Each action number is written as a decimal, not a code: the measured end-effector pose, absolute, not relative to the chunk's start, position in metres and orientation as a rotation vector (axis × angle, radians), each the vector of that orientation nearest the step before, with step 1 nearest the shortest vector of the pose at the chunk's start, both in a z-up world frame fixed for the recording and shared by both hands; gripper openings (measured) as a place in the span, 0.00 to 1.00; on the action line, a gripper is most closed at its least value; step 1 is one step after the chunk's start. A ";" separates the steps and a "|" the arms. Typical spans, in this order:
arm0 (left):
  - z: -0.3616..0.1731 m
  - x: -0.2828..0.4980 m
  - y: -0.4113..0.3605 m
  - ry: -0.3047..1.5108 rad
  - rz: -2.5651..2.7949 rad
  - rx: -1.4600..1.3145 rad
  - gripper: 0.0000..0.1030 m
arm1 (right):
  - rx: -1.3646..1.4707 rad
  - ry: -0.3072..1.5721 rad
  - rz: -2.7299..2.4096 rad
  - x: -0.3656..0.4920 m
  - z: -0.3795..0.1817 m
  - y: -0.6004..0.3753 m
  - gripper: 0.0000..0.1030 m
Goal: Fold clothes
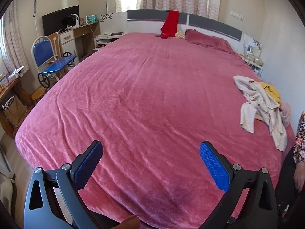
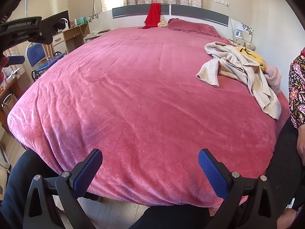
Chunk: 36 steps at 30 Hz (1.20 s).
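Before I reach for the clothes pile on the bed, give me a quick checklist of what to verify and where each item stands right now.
1. Left gripper open and empty: ok.
2. Right gripper open and empty: ok.
3. Clothes pile in view, on the bed's right side: ok.
4. Folding space on the pink blanket in front of the grippers: ok, bare.
5. Top garment identified: ok, the beige knit sweater lies over a yellow garment.
6. Number of garments in the pile: cannot tell.
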<state>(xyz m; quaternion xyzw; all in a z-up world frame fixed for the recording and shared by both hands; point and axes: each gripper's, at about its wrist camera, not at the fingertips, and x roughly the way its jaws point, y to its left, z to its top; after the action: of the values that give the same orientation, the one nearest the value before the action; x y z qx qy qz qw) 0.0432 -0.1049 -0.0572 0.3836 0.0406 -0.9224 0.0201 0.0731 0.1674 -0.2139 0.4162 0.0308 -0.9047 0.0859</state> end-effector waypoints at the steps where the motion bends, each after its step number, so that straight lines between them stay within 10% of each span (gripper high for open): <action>1: -0.055 0.045 -0.105 0.132 -2.878 1.180 1.00 | 1.240 0.094 -2.696 0.074 -0.214 0.167 1.00; 21: -0.003 0.086 -0.115 0.382 -3.230 0.899 1.00 | 1.234 0.090 -2.689 0.078 -0.221 0.164 1.00; 28: -0.014 0.073 -0.087 -0.030 -3.017 0.931 1.00 | 1.258 0.080 -2.681 0.075 -0.226 0.165 1.00; 36: -0.038 0.068 -0.099 0.047 -2.970 1.071 1.00 | 1.259 0.095 -2.684 0.077 -0.226 0.164 1.00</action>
<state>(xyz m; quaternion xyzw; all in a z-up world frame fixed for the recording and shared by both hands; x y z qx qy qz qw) 0.0678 -0.0993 -0.0381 0.3393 0.0147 -0.9405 -0.0079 0.0774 0.1643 -0.2261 0.4228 0.0320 -0.9014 0.0875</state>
